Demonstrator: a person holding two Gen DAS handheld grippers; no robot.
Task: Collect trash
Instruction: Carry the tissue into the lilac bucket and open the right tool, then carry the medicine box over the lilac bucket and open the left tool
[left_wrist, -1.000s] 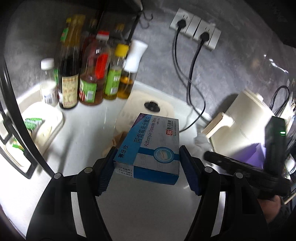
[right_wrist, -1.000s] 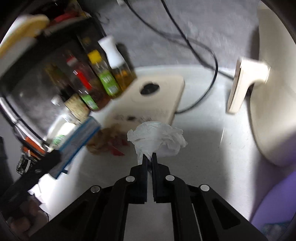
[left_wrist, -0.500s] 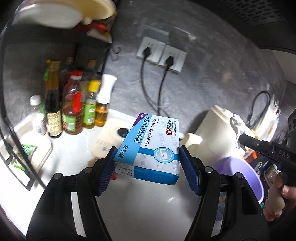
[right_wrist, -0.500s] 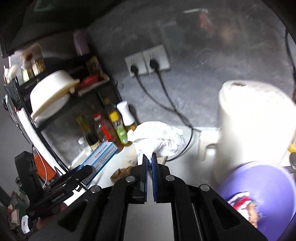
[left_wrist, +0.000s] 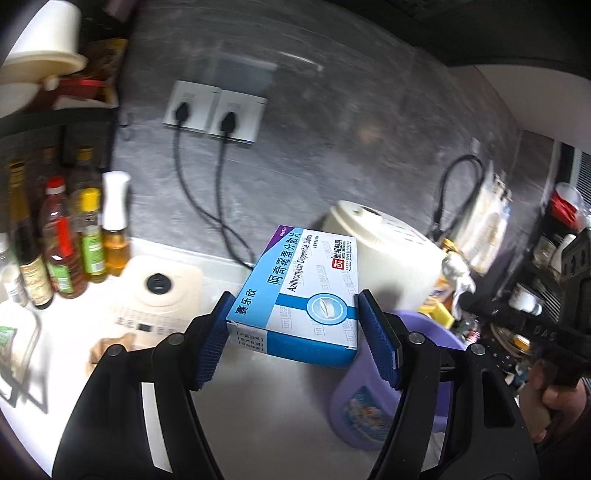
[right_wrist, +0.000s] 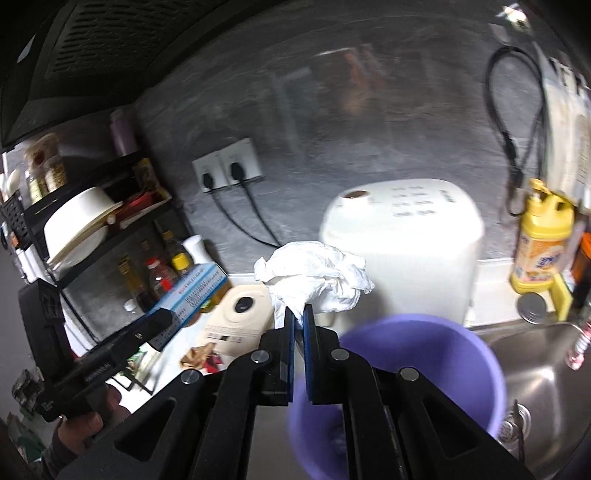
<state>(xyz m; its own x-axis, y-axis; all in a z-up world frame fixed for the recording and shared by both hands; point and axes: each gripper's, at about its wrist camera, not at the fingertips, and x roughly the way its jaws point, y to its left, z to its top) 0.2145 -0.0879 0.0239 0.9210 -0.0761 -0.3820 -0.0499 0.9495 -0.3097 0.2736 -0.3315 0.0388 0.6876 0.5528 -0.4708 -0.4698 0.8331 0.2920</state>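
My left gripper (left_wrist: 295, 332) is shut on a blue and white medicine box (left_wrist: 303, 295) and holds it in the air above the white counter. The box also shows in the right wrist view (right_wrist: 192, 291). My right gripper (right_wrist: 298, 317) is shut on a crumpled white tissue (right_wrist: 317, 273), held just above the near rim of a purple bucket (right_wrist: 424, 354). The bucket shows in the left wrist view (left_wrist: 365, 410) below and right of the box, with a wrapper inside. A brown wrapper (right_wrist: 201, 356) lies on the counter.
A white appliance (right_wrist: 402, 243) stands behind the bucket. A cream cutting board (left_wrist: 162, 299) and several sauce bottles (left_wrist: 59, 251) are at the left. A steel sink (right_wrist: 535, 369) and yellow soap bottle (right_wrist: 543, 240) are at the right. Cords hang from wall sockets (left_wrist: 214, 110).
Both grippers have risen and swung right toward the purple bucket, each still holding its item. The tissue now hangs over the bucket's near rim.
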